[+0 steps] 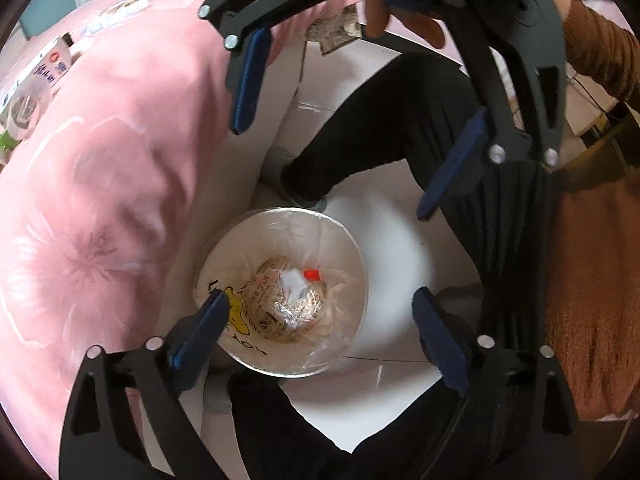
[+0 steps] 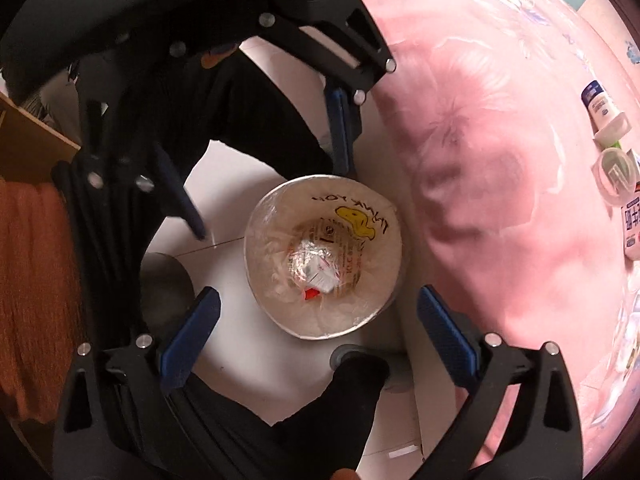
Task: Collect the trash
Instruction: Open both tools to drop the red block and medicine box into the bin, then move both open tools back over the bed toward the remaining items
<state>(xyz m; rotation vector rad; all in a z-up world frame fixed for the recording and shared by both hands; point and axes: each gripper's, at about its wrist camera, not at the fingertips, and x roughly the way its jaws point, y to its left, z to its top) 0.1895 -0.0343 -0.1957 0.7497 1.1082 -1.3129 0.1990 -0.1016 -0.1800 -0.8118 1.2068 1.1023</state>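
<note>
White floor tiles (image 1: 400, 240) lay under both my grippers as they hung over a round trash bin (image 1: 352, 248), lined with a clear plastic bag (image 1: 320, 344) printed with a yellow cartoon figure. Crumpled wrappers (image 1: 292, 300) and a red scrap (image 1: 312, 275) sat at the bottom of the bin. My left gripper (image 1: 318, 328) had its jaws spread wide with nothing between them, one blue finger pad (image 1: 200, 328) crossing the bin's rim in view. My right gripper (image 2: 316, 320) was likewise agape and empty above the bin.

A bed with a pink floral cover (image 1: 100, 200) pressed close against one side of the bin; my black-trousered legs (image 1: 380, 120) flanked the other sides, leaving a narrow well of open floor. On the bed, well apart from the bin, lay a small white bottle (image 2: 600, 108), a clear plastic cup (image 2: 616, 172) and a carton (image 2: 632, 228).
</note>
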